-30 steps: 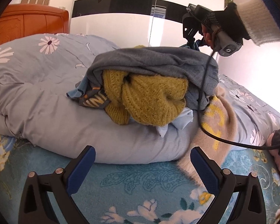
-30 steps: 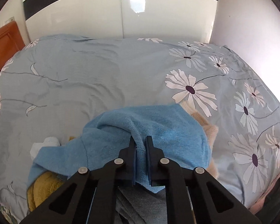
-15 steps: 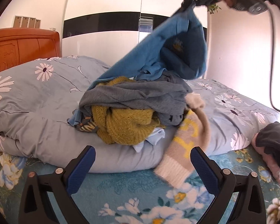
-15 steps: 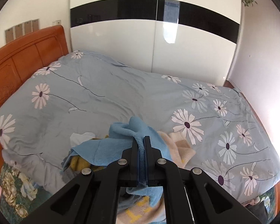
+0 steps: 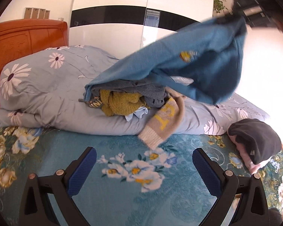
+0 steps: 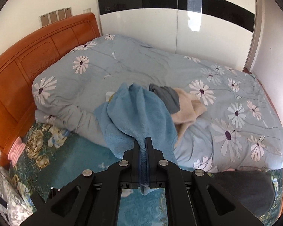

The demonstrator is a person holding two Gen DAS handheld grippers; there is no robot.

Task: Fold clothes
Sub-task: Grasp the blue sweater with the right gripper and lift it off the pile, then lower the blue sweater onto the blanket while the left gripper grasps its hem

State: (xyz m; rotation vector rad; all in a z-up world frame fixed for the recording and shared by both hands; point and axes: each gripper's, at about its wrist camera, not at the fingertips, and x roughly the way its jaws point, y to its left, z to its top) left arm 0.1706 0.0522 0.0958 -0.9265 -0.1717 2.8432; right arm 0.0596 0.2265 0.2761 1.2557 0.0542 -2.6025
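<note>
A blue sweater (image 5: 188, 64) with a small yellow emblem hangs in the air, stretched from the clothes pile up to the top right. My right gripper (image 6: 143, 146) is shut on the blue sweater (image 6: 141, 113) and holds it high above the bed. The pile (image 5: 126, 99) on the folded duvet holds a mustard knit, a grey garment and a beige sweater (image 5: 164, 124) with yellow letters that droops onto the sheet. My left gripper (image 5: 143, 167) is open and empty, low over the teal floral sheet (image 5: 122, 188), in front of the pile.
A pale blue daisy duvet (image 6: 160, 71) lies folded across the bed. An orange wooden headboard (image 6: 34, 56) stands at the left. A dark garment over a pink one (image 5: 254, 141) lies at the right on the sheet. White wardrobe doors (image 6: 175, 28) stand behind.
My right gripper has pulled the blue sweater up and back off the pile, toward the near side. My left gripper has drawn back from the pile, which now looks smaller.
</note>
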